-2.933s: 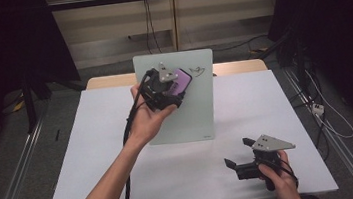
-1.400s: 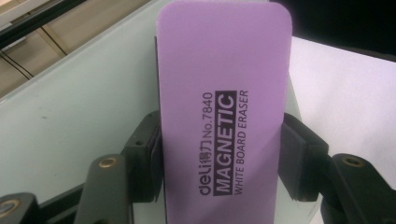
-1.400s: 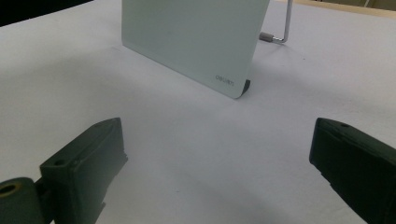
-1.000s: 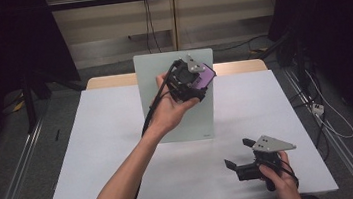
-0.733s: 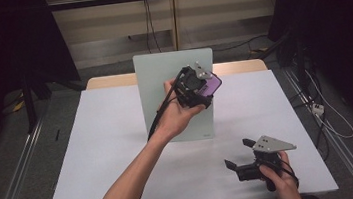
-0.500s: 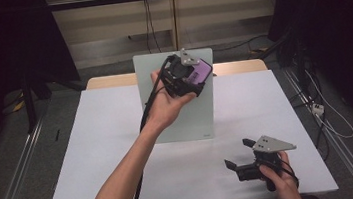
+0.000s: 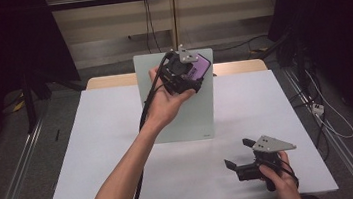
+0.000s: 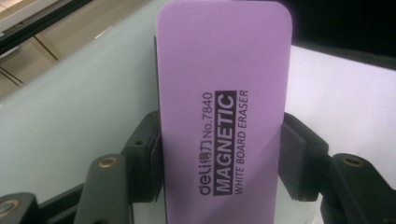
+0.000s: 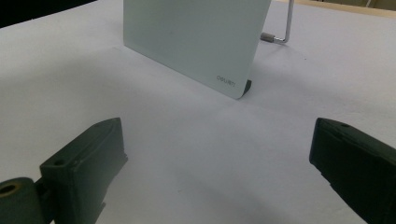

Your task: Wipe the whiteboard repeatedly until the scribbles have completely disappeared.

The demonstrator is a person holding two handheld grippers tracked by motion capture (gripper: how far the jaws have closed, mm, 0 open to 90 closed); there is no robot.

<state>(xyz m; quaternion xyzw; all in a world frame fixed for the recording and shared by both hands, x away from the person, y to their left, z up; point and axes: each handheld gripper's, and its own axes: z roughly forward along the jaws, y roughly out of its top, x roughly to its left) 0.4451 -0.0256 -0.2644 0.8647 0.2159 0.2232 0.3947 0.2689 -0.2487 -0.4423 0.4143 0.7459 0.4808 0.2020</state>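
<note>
**Eraser at the top of the board, wiping under way**

My left gripper (image 7: 187, 74) is clamped on the one purple eraser (image 8: 222, 107), its jaws pressing both long edges. I have it up at the far right corner of the single white board (image 7: 191, 118), which stands propped in the middle of the table (image 7: 95, 159), toward its far side. From the left gripper view the eraser's underside seems to lie against or just off the board face; I cannot tell which.

My right gripper (image 7: 239, 160) rests low on the near right of the table, jaws spread wide with nothing between them.

I judge the wipe is mid-course. The board face looks clean in what I can see, so little may remain beyond finishing the pass and setting the eraser down.

Count: one eraser, one board, two grippers.
</note>
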